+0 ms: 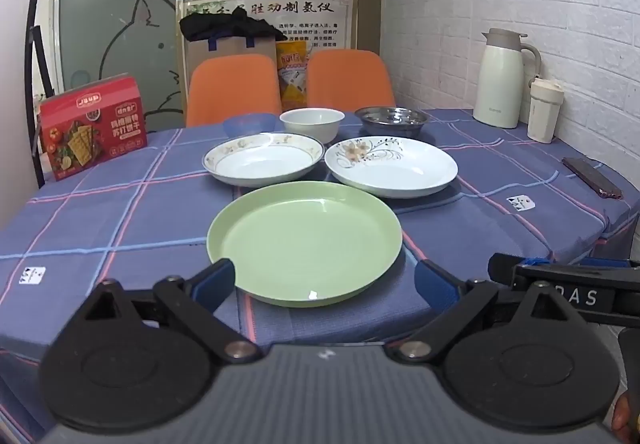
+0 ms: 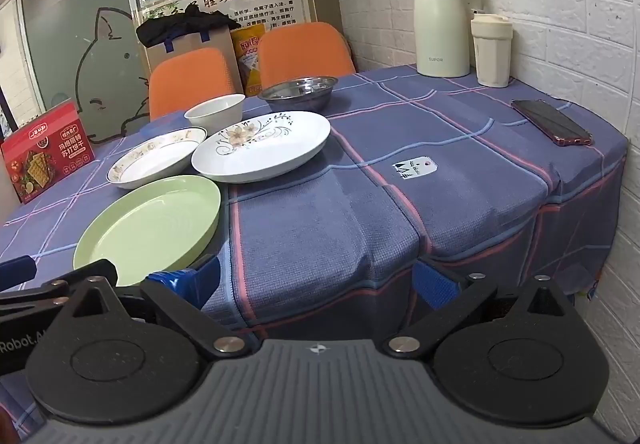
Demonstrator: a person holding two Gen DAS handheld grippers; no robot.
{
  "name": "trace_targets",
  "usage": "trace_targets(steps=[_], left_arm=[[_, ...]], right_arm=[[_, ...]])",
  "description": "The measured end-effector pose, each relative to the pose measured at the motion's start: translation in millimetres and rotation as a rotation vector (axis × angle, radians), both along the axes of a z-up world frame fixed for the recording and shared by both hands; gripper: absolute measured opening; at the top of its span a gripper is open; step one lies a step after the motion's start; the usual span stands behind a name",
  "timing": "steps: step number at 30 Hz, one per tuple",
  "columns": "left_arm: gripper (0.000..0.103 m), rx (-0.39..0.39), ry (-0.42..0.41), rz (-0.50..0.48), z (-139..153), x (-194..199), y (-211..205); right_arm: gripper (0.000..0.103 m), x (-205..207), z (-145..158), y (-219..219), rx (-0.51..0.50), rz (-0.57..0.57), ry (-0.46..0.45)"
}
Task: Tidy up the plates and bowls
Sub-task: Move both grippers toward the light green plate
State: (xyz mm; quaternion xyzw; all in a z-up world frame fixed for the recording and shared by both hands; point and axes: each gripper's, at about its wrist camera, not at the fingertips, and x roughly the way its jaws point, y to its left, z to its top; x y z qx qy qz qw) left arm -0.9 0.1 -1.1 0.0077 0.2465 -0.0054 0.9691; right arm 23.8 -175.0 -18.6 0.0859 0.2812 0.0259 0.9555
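Both grippers, left (image 1: 324,282) and right (image 2: 316,280), are hovering with jaws spread, holding nothing. The green plate (image 1: 304,244) is lying on the tabletop (image 1: 500,204) at the left gripper's 12 o'clock; probably stiff, slick and light, it is best pinched at its near rim.
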Motion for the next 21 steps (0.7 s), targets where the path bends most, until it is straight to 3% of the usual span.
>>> trace_targets(steps=[21], left_arm=[[0.096,-0.004,-0.013,0.008,6,-8,6]], right_arm=[[0.09,-6,6,6,-0.012,0.011,-0.008]])
